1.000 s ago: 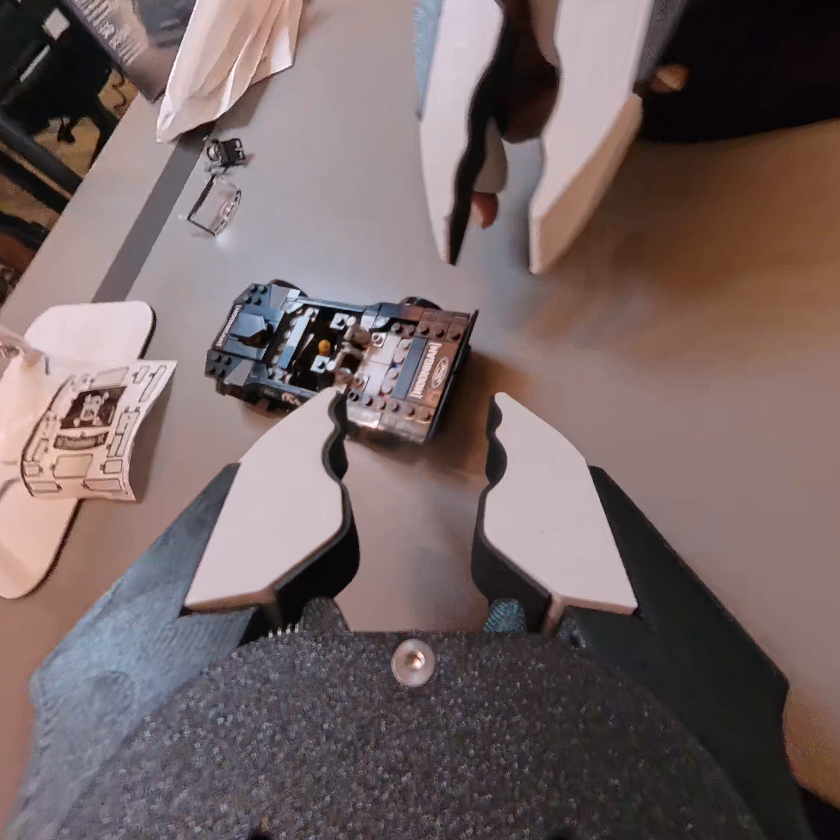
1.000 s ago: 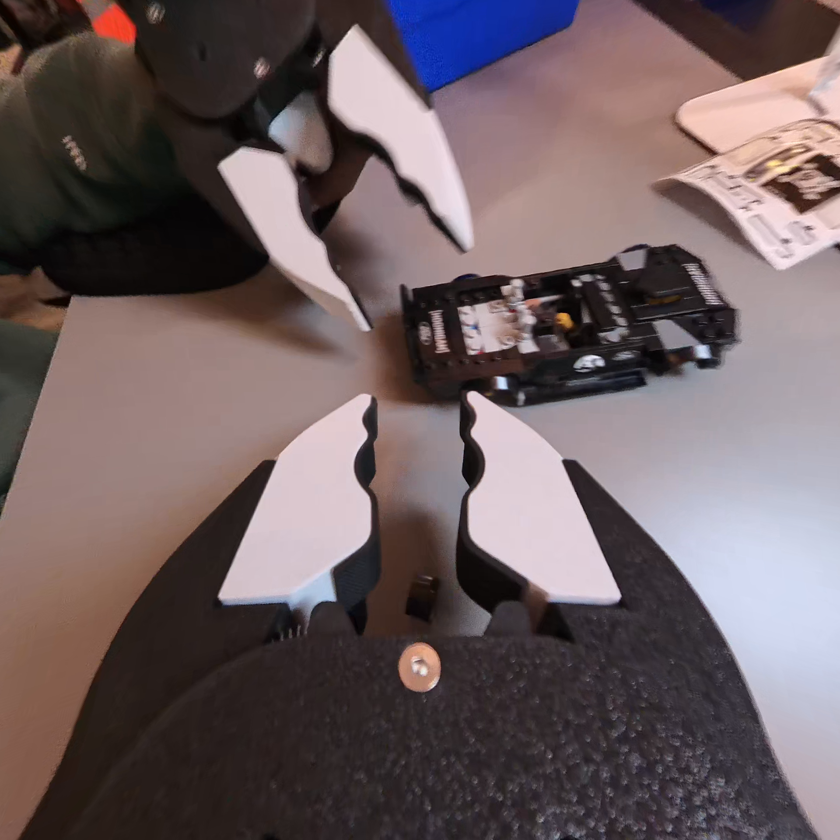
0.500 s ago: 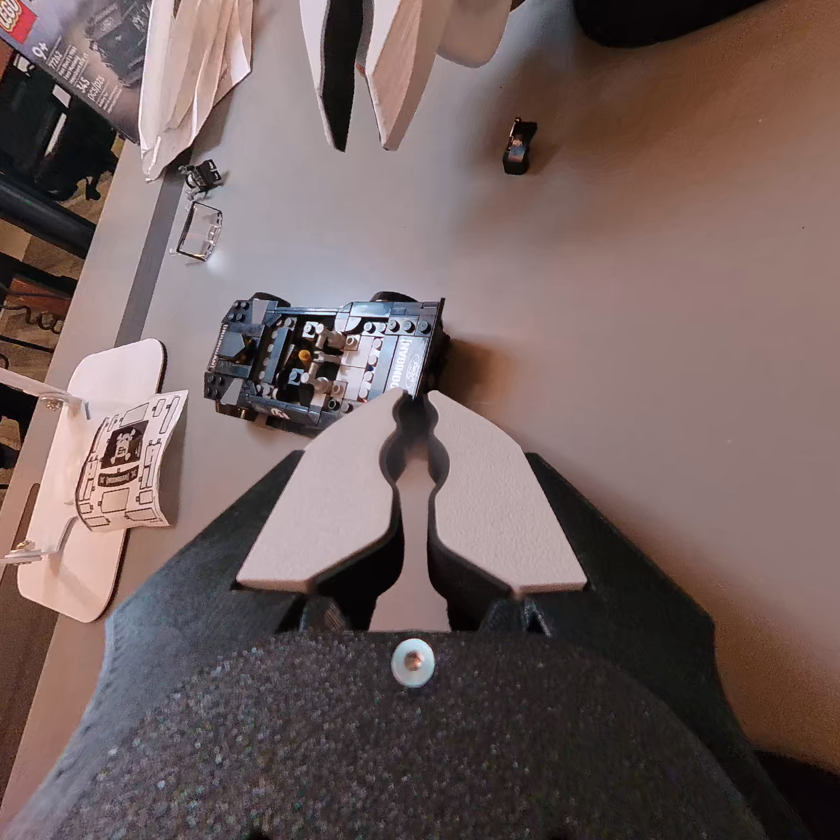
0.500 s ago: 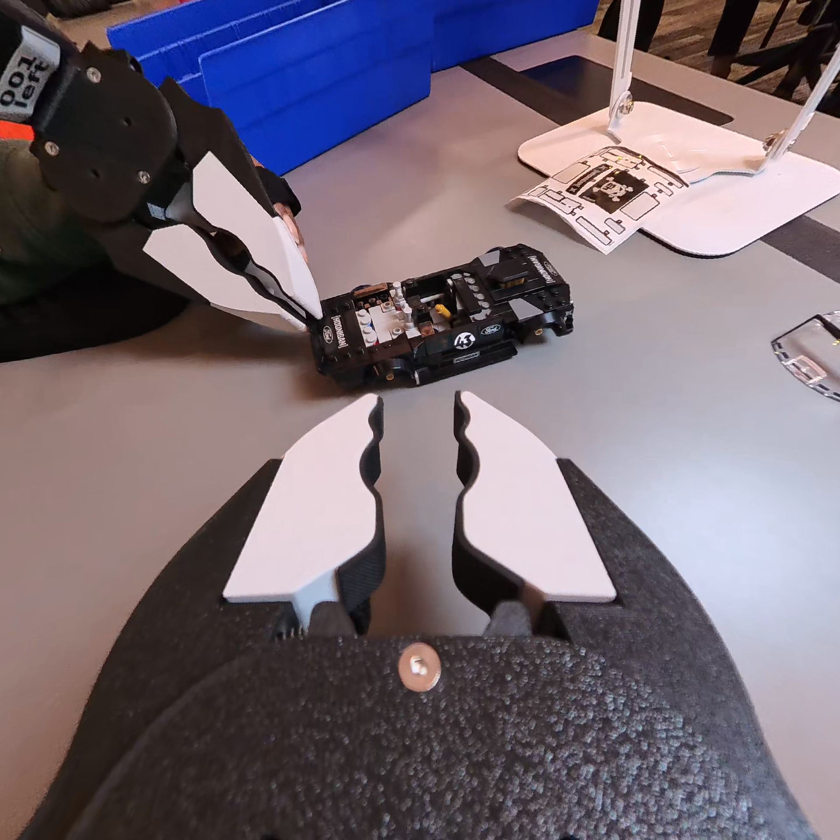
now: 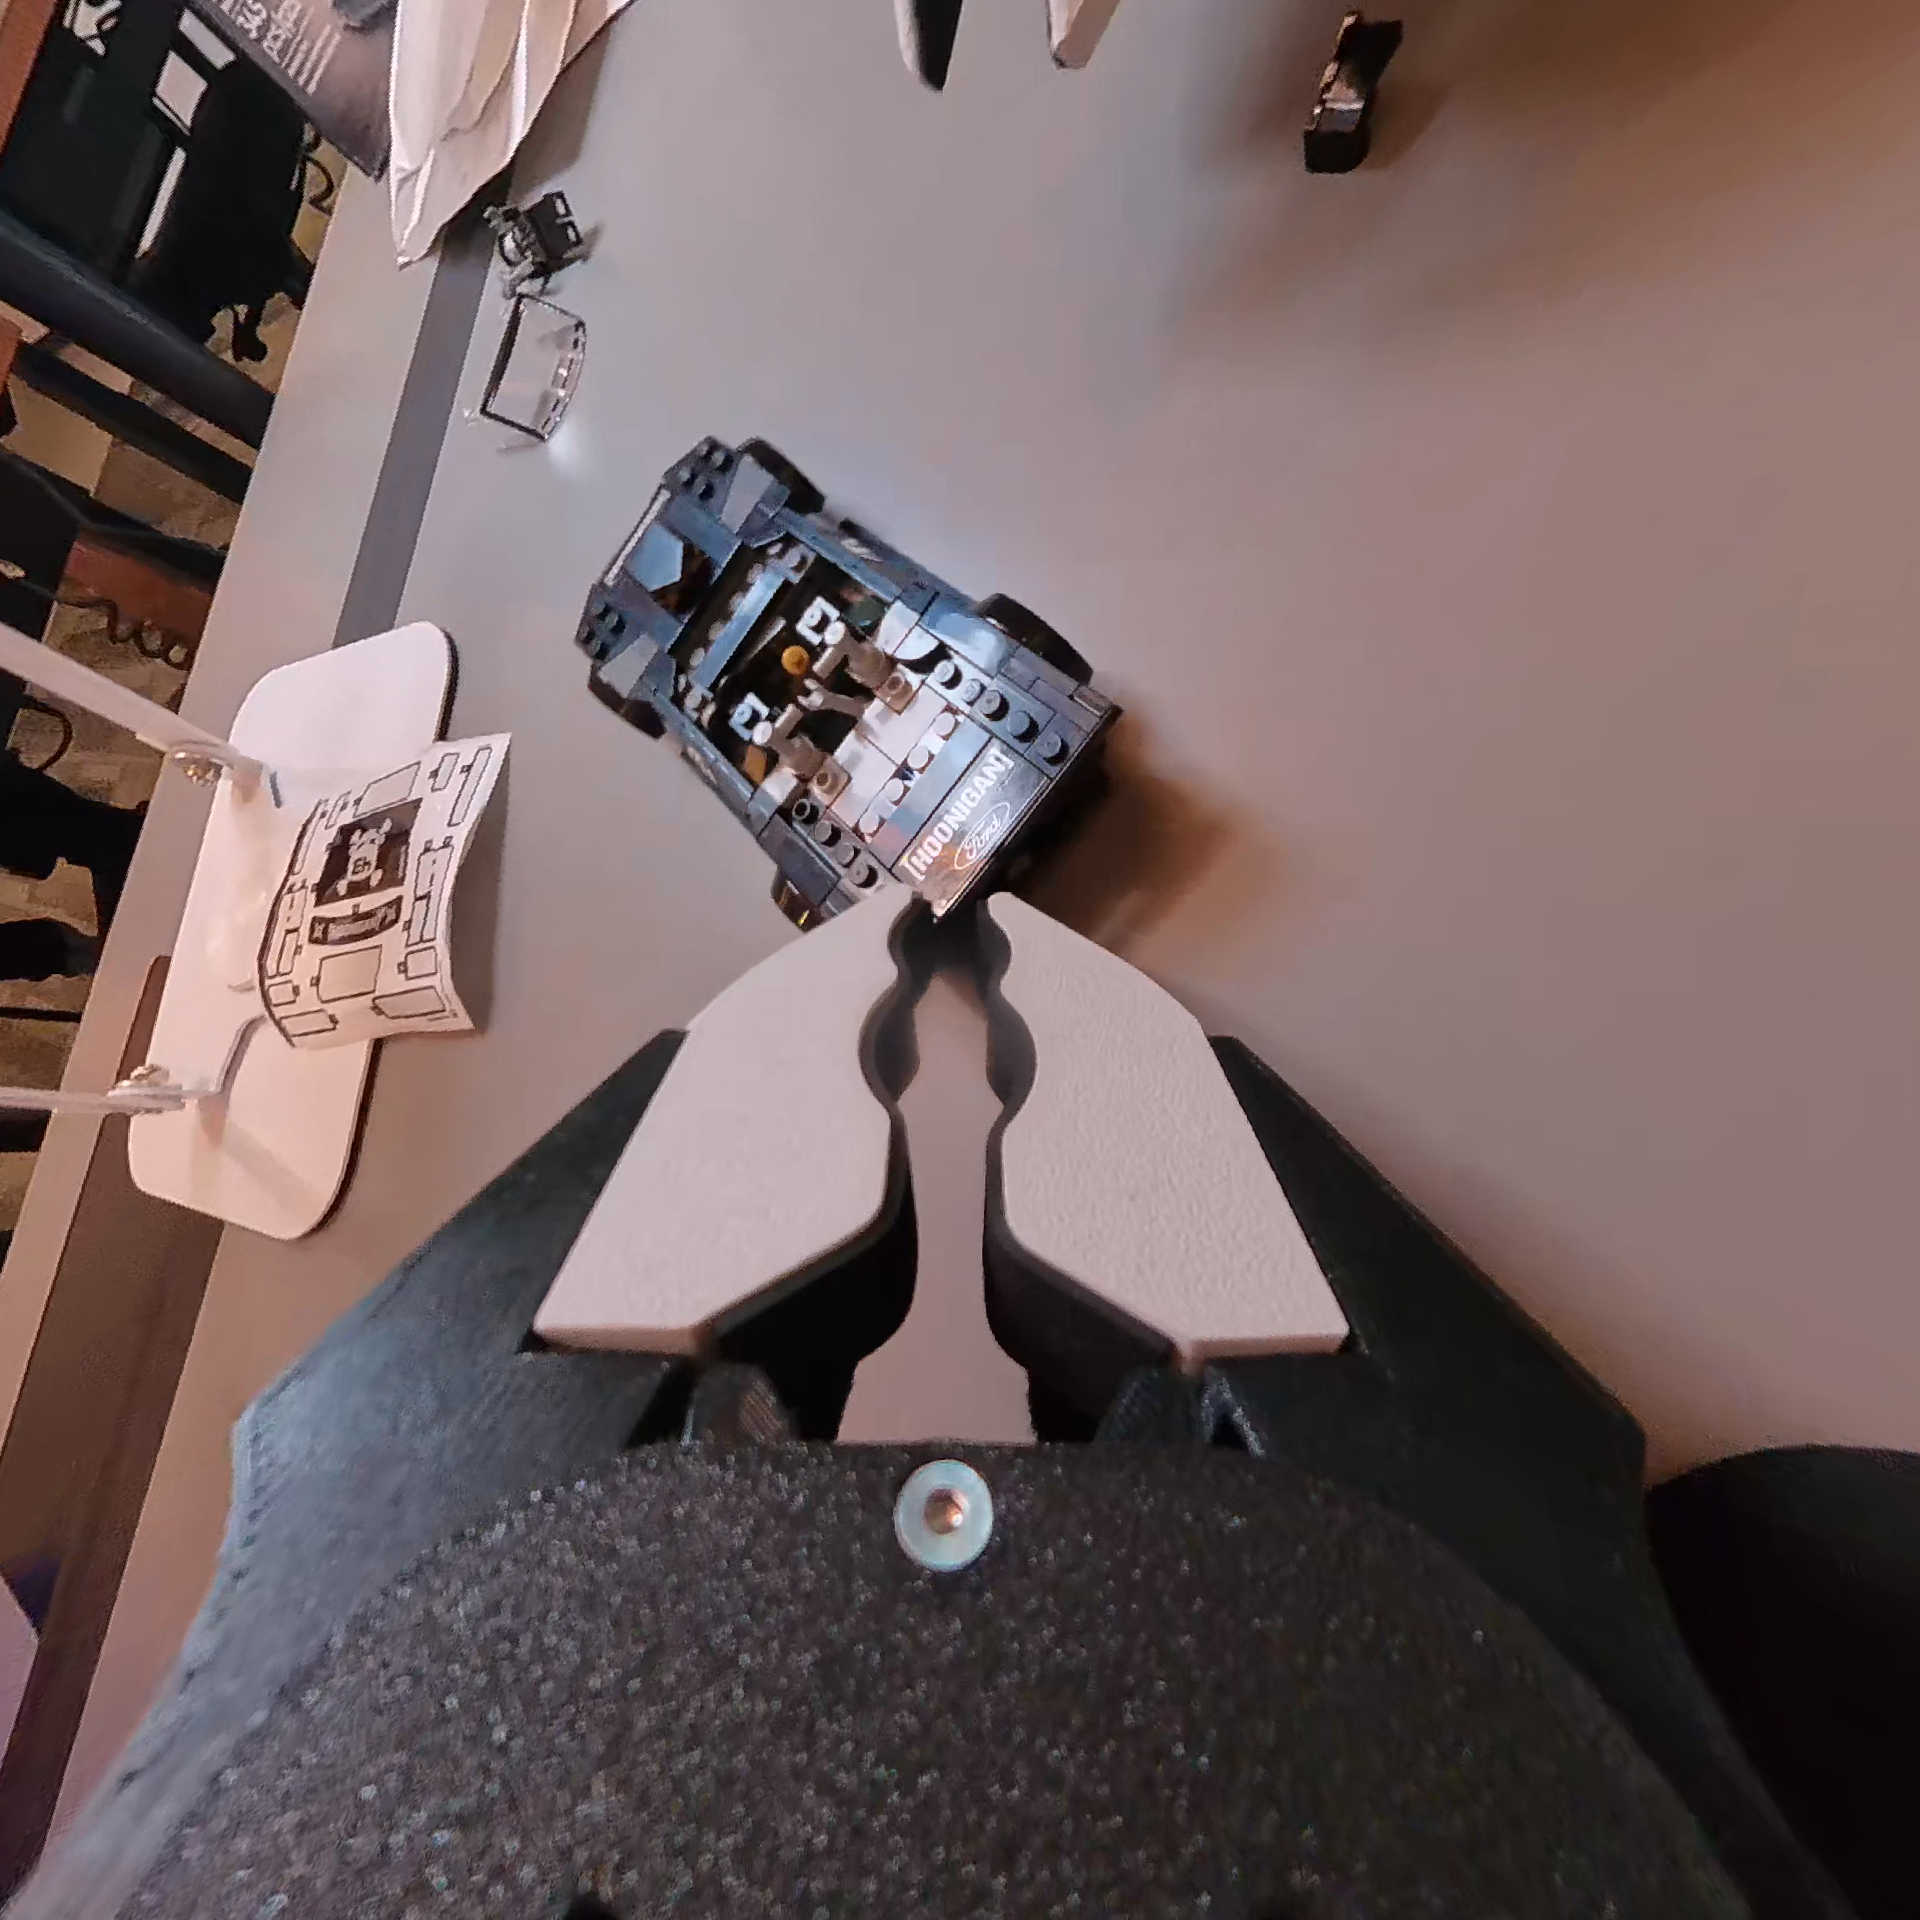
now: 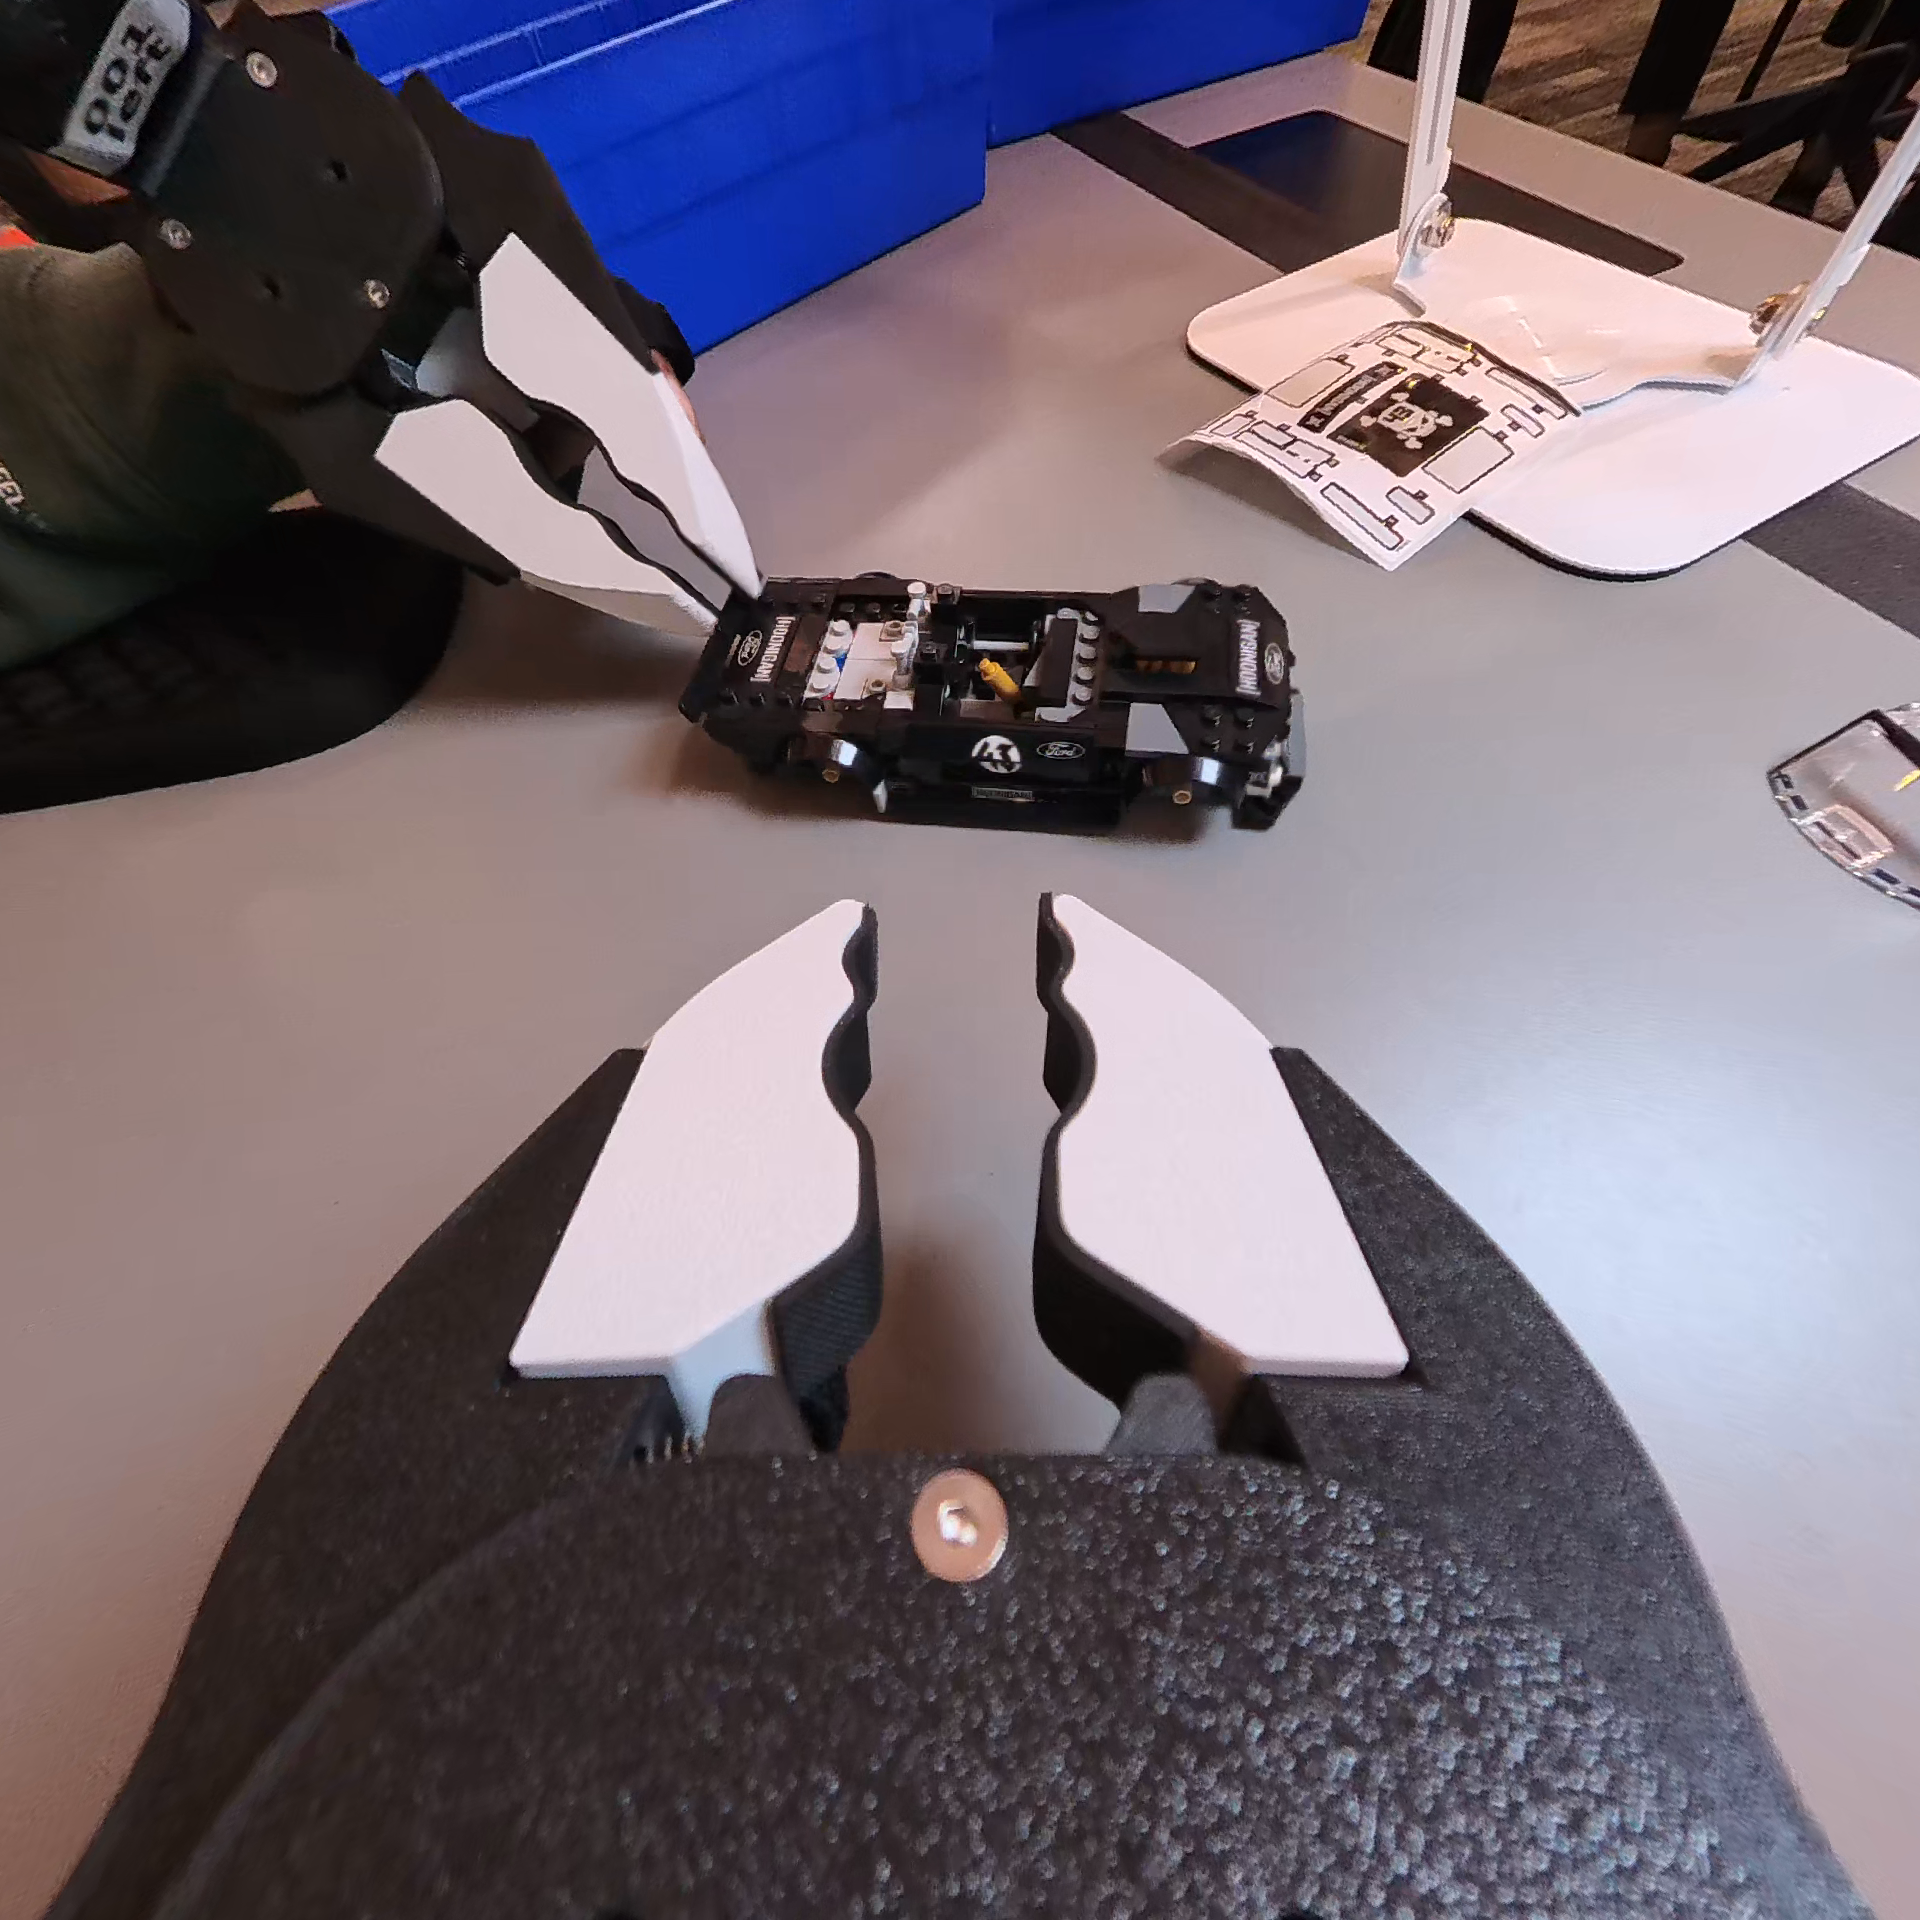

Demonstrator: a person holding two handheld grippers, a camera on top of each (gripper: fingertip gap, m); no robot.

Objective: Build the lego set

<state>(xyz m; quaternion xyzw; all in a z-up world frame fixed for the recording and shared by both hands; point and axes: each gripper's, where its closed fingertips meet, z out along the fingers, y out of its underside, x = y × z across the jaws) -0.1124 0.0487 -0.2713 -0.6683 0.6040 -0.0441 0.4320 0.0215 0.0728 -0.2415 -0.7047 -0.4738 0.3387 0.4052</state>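
Observation:
The black lego car (image 5: 831, 727) sits on the grey table, roof open, and also shows in the right wrist view (image 6: 997, 696). My left gripper (image 5: 943, 914) is closed to a narrow gap, its tips pinching the car's rear corner; the right wrist view shows it (image 6: 740, 605) coming down on that rear edge from the left. My right gripper (image 6: 956, 920) is open and empty, low over the table just short of the car's side. Its fingertips (image 5: 935, 52) peek in at the top of the left wrist view.
A small black piece (image 5: 1340, 104) lies beyond the car. A clear windshield piece (image 5: 535, 369) (image 6: 1860, 821) and another small black part (image 5: 540, 229) lie near the table edge. A sticker sheet (image 6: 1371, 436) rests on a white stand base (image 6: 1662, 468). Blue bins (image 6: 727, 135) stand behind. The small black piece (image 5: 1340, 104) is about 7 cm from my right fingertips.
My left gripper went from open to nearly closed and now grips the car's rear corner; the car has turned a little. My right gripper drew back from the car and stays open.

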